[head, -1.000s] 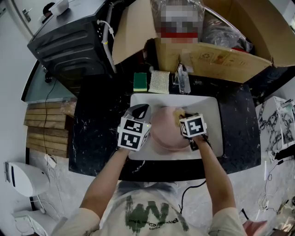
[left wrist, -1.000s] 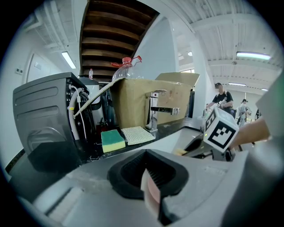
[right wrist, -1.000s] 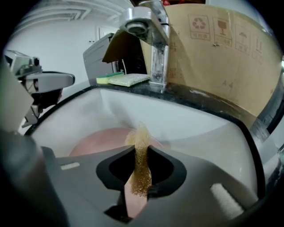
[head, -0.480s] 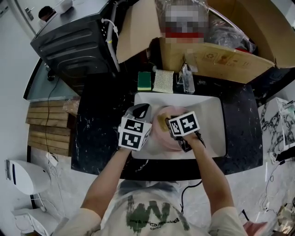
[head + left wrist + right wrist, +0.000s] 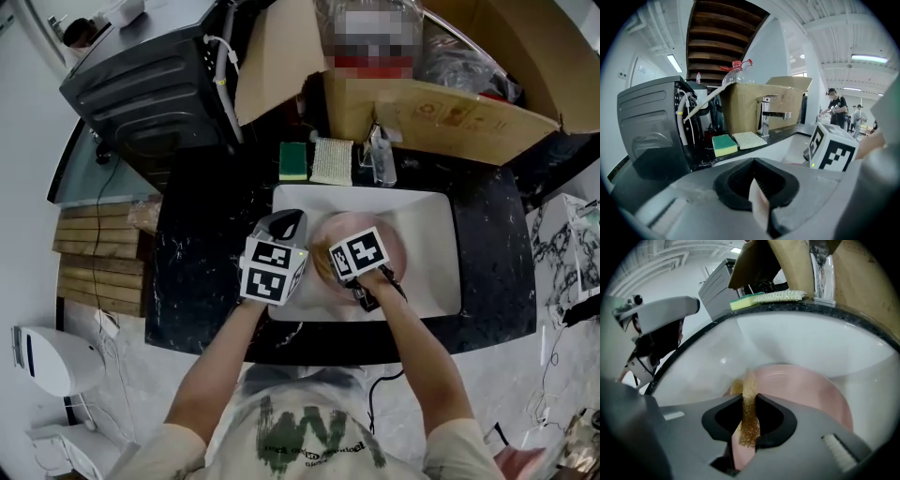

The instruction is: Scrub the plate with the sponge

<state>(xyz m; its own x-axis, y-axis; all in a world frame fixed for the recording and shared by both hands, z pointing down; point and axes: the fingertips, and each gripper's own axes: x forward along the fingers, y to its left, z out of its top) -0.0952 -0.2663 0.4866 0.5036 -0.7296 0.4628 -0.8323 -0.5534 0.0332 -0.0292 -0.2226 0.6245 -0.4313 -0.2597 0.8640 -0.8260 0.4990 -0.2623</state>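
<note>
Sponge stroke sweeps leftward

Right gripper (image 5: 750, 414) clenched on the thin brown sponge (image 5: 748, 380), pressed against the pink plate (image 5: 806, 394); over the last second it has slid from the plate's right side toward its left; left gripper (image 5: 757, 185) pinches the plate's rim, steadying it in the white sink (image 5: 787, 338); scrubbing looks well underway.

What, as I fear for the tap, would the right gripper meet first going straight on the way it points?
Most likely the round pink plate: the right gripper, jaws shut on the thin brown sponge, points onto it. Beyond lies the white sink wall, though depth is unclear.
</note>
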